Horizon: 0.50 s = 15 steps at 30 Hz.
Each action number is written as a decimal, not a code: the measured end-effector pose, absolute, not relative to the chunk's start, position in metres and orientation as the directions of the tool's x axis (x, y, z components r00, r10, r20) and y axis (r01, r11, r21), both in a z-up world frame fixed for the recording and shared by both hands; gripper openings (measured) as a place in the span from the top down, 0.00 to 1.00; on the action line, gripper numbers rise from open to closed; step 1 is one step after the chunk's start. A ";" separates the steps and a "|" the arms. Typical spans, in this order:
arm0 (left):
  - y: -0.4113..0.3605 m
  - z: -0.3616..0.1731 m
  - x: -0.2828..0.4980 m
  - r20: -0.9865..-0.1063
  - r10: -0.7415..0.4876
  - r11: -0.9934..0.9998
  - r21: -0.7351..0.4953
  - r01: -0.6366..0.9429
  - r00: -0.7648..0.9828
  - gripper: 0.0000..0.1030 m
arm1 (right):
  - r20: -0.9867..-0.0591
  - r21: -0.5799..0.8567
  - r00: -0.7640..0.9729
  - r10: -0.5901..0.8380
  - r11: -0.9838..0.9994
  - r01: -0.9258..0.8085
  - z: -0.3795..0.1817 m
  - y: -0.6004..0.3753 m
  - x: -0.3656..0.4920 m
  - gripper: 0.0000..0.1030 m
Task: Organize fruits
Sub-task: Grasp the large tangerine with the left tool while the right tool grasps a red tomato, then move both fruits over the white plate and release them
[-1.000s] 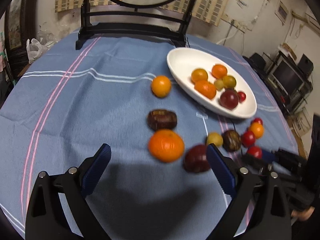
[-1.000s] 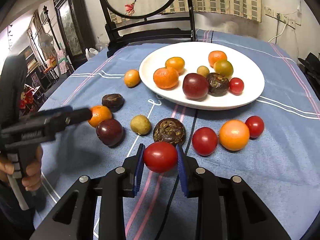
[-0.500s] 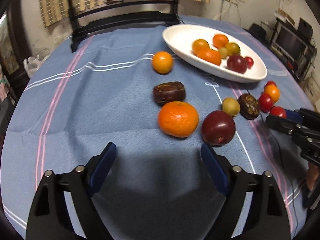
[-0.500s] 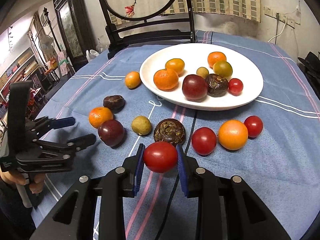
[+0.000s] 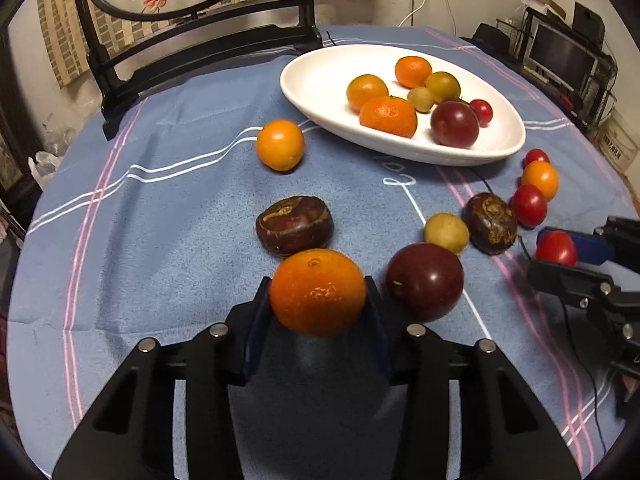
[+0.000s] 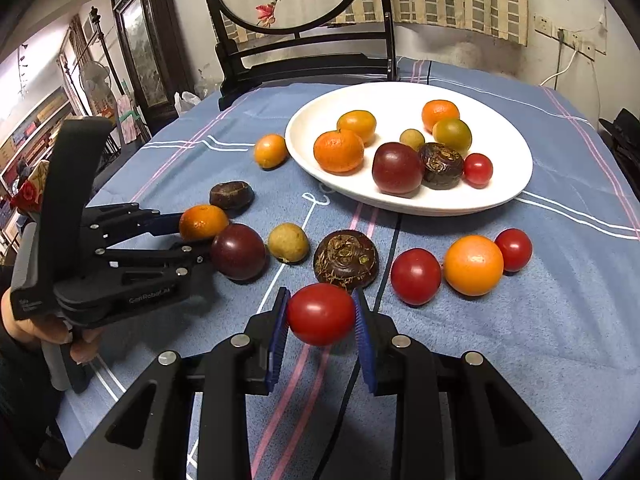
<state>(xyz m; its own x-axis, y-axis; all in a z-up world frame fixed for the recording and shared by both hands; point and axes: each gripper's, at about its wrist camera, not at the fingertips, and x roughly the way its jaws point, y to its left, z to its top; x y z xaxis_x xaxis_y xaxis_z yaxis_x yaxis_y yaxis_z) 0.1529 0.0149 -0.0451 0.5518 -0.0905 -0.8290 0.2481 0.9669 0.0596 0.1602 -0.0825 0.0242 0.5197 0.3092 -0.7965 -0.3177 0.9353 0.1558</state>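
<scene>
1. Near the front of the blue surface (image 5: 168, 240), the left tool (image 5: 318, 300) is clamped on an orange (image 5: 318, 292). It looks low, maybe just touching the cloth; I cannot tell.
2. Over on the right, the right tool (image 6: 320, 316) is clamped on a red tomato (image 6: 320, 314).
3. Both tools have a fruit now, so the grab step looks done. The carry step comes next.
4. Each fruit should go up and over to the white plate (image 6: 512, 184), which already has fruit in it.
5. A dark plum (image 5: 424, 280) sits just beside the orange, so the left tool should lift straight up first and not bump it.
6. More fruits wait on the surface.
</scene>
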 end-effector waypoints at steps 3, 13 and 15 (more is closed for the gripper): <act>0.015 -0.042 0.146 -0.834 -0.107 0.968 0.035 0.247 0.542 0.58 | -0.795 0.156 0.522 0.308 0.936 -0.315 0.025 -0.083 0.160 0.69; 0.014 0.006 0.126 -0.772 -0.207 0.963 -0.052 0.265 0.601 0.58 | -0.731 0.191 0.605 0.316 0.946 -0.264 0.047 -0.102 0.160 0.69; 0.010 0.014 0.130 -0.763 -0.225 0.961 -0.074 0.265 0.605 0.58 | -0.715 0.203 0.619 0.325 0.944 -0.261 0.058 -0.107 0.162 0.69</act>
<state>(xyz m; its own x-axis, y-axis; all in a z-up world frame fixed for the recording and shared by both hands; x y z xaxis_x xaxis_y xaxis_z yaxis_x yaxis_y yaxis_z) 0.1302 0.0104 0.0135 0.6053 -0.2254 -0.7634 0.2653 0.9614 -0.0735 0.1622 -0.1072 0.0575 0.6191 0.3248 -0.7150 -0.2606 0.9438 0.2031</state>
